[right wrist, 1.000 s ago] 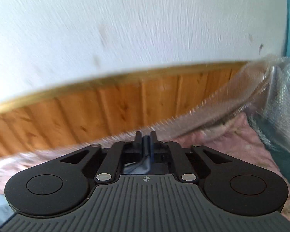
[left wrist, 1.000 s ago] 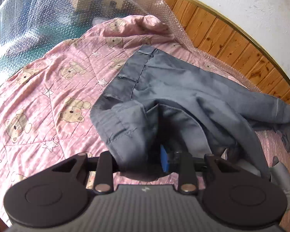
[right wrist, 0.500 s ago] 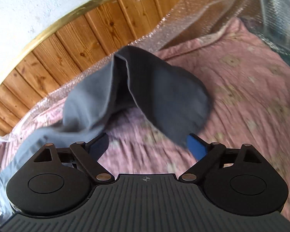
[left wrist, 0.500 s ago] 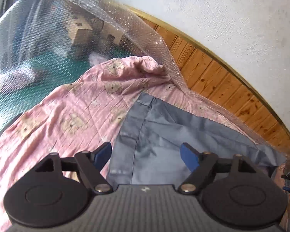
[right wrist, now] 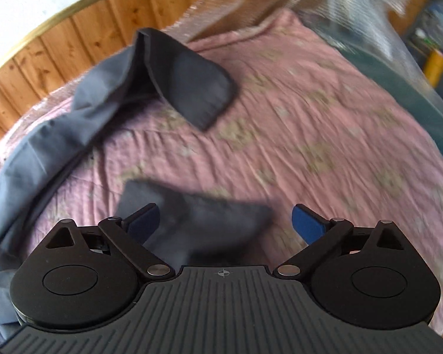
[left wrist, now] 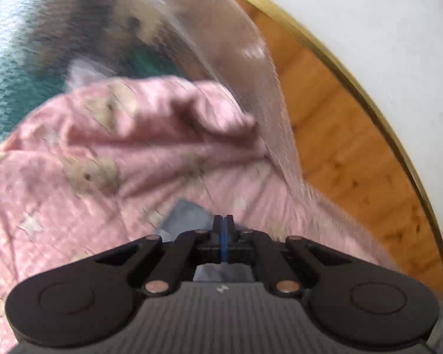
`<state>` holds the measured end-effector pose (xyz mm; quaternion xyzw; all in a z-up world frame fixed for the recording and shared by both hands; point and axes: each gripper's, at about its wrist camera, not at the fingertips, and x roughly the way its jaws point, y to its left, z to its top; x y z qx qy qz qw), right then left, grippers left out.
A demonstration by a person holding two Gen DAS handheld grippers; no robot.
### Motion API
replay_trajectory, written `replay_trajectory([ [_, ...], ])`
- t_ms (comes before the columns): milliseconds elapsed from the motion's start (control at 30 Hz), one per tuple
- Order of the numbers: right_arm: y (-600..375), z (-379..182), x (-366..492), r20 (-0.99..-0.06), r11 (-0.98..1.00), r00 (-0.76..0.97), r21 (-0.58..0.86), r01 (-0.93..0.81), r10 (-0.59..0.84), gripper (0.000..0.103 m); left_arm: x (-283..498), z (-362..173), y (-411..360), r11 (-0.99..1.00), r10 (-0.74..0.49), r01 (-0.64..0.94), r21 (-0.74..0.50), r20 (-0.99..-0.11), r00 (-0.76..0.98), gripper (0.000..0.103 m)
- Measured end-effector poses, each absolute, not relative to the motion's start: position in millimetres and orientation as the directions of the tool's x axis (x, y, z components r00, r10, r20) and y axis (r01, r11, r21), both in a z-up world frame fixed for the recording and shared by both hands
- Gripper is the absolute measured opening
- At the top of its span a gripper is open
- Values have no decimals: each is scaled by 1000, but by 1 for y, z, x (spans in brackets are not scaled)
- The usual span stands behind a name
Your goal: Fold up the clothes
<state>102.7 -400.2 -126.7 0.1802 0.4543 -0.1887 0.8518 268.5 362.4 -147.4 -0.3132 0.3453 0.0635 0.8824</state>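
The grey trousers (right wrist: 82,124) sprawl over the pink bear-print quilt (right wrist: 310,135), one leg trailing from eight o'clock up to a raised fold near eleven, another dark flap (right wrist: 203,221) blurred at six. The right gripper (right wrist: 226,224) has its jaws opening wide, that flap between them but untouched. The left gripper (left wrist: 224,236) is pressed together; a grey cloth corner (left wrist: 186,218) shows just beside its tips, though whether it is pinched I cannot tell. Risk, as I judge it: the loose flap may drop crooked and crease the fold, or drag into the bubble wrap (left wrist: 251,67) at twelve. No readable writing or brand.
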Motion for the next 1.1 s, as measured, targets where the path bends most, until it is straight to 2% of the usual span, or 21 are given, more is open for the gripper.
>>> replay_trajectory([
  [67, -396, -126, 88, -841, 842, 516, 156, 517, -161, 98, 254, -136, 377, 783, -67, -348, -516, -625, 778, 2],
  [100, -386, -121, 88, -830, 850, 537, 169, 499, -150, 98, 243, -130, 376, 795, -102, -312, -520, -622, 776, 7],
  [167, -360, -109, 94, -806, 881, 581, 192, 432, -110, 100, 211, -116, 367, 827, -174, -225, -516, -615, 769, 26],
  [200, -342, -108, 106, -802, 908, 592, 186, 374, -80, 101, 192, -110, 357, 841, -203, -189, -506, -620, 758, 32],
  [233, -323, -108, 119, -799, 933, 599, 177, 313, -49, 101, 173, -105, 347, 854, -231, -152, -497, -625, 746, 44],
  [267, -305, -108, 132, -796, 953, 605, 168, 251, -19, 101, 153, -100, 337, 867, -252, -119, -483, -632, 733, 51],
  [367, -252, -140, 184, -854, 996, 520, 50, 69, 7, 101, 90, -99, 304, 908, -272, -53, -415, -682, 679, 61],
  [400, -236, -156, 200, -878, 1000, 479, -3, 11, -8, 101, 69, -102, 295, 913, -270, -56, -404, -701, 661, 61],
  [433, -224, -175, 213, -906, 996, 421, -72, -45, -46, 94, 48, -108, 291, 904, -263, -91, -417, -712, 650, 65],
  [467, -219, -188, 218, -927, 989, 370, -109, -96, -66, 56, 28, -113, 287, 894, -257, -126, -429, -724, 640, 66],
  [533, -218, -204, 220, -945, 975, 314, -152, -161, -96, 9, -5, -127, 285, 855, -250, -211, -475, -733, 633, 68],
  [600, -236, -183, 208, -914, 978, 394, -158, -133, -94, 3, -25, -144, 288, 813, -241, -284, -508, -739, 629, 69],
  [733, -292, -108, 168, -807, 987, 573, -156, 31, -146, 1, -37, -170, 289, 767, -198, -379, -518, -753, 628, 72],
  [800, -326, -80, 148, -771, 985, 613, -126, 119, -173, 1, -35, -184, 292, 702, -178, -445, -556, -742, 647, 77],
  [867, -351, -82, 133, -781, 979, 592, -122, 165, -197, 2, -32, -196, 296, 623, -166, -502, -600, -728, 665, 82],
  [933, -373, -93, 118, -805, 974, 559, -98, 205, -199, 2, -26, -204, 296, 549, -174, -519, -655, -697, 696, 80],
  [967, -380, -101, 111, -817, 970, 543, -77, 231, -194, 2, -21, -207, 295, 527, -184, -511, -679, -679, 711, 69],
  [1000, -384, -108, 103, -821, 965, 537, -60, 255, -193, 2, -13, -207, 292, 531, -209, -480, -699, -657, 725, 49],
  [1033, -385, -113, 99, -823, 960, 535, -42, 276, -190, 2, -3, -202, 291, 546, -221, -447, -708, -637, 739, 4],
  [1100, -388, -115, 92, -804, 950, 569, 16, 311, -173, 1, 20, -171, 291, 610, -209, -368, -702, -591, 779, 3],
])
